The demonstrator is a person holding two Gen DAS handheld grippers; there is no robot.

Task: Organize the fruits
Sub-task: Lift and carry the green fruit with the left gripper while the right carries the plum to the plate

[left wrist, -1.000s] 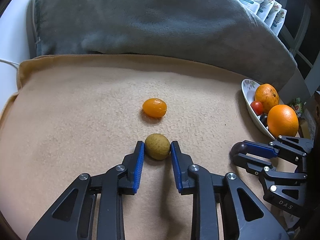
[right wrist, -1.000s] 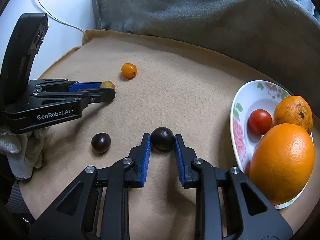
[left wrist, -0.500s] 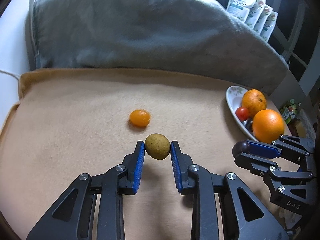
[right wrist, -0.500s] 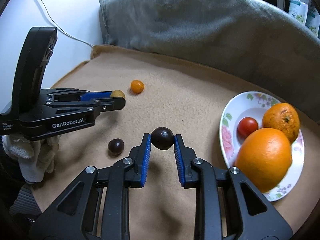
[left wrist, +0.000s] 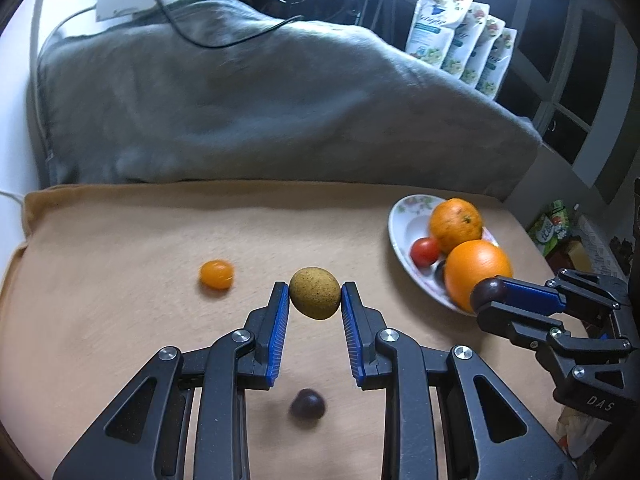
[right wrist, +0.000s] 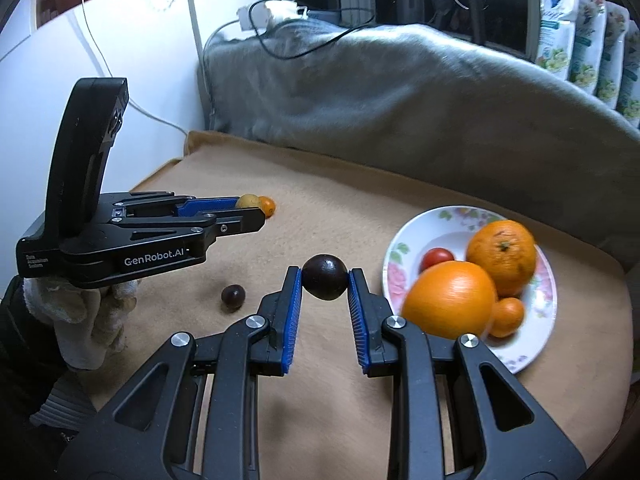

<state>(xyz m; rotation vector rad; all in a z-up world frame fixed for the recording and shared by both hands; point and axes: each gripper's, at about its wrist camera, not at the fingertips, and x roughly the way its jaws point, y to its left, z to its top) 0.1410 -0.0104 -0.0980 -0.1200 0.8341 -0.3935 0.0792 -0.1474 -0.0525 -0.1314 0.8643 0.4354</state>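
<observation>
Left wrist view: the left tool [left wrist: 315,300] is clamped on a small brownish-green oval fruit [left wrist: 314,293], held between the blue pads clear of the tan blanket [left wrist: 120,264] that covers the desk. Below the jaws a dark plum-like fruit [left wrist: 307,402] lies loose on the blanket, and a small orange kumquat [left wrist: 216,274] rests to the left, apart from everything else. At the right sits the floral plate [left wrist: 400,216], already carrying two oranges [left wrist: 476,268] and a cherry tomato [left wrist: 425,251]. The right tool [left wrist: 490,296] shows at the right edge, grasping a dark round fruit just in front of the plate's near rim.

Right wrist view: the right tool [right wrist: 325,280] pinches the dark round fruit [right wrist: 324,276] above the blanket, with the plate [right wrist: 400,264] just to its right. The plate holds two oranges, a tomato and a smaller orange fruit [right wrist: 508,316], so free space is scarce. The left tool [right wrist: 248,204] is held level farther left.

Risks, as I judge them: both fruits are round and smooth, gripped only at the pad tips, so a tilt or slack squeeze could let one roll off the desk. Dropping onto the crowded, shallow plate could nudge an orange over the rim. The two tools heading for the same plate could also collide.
</observation>
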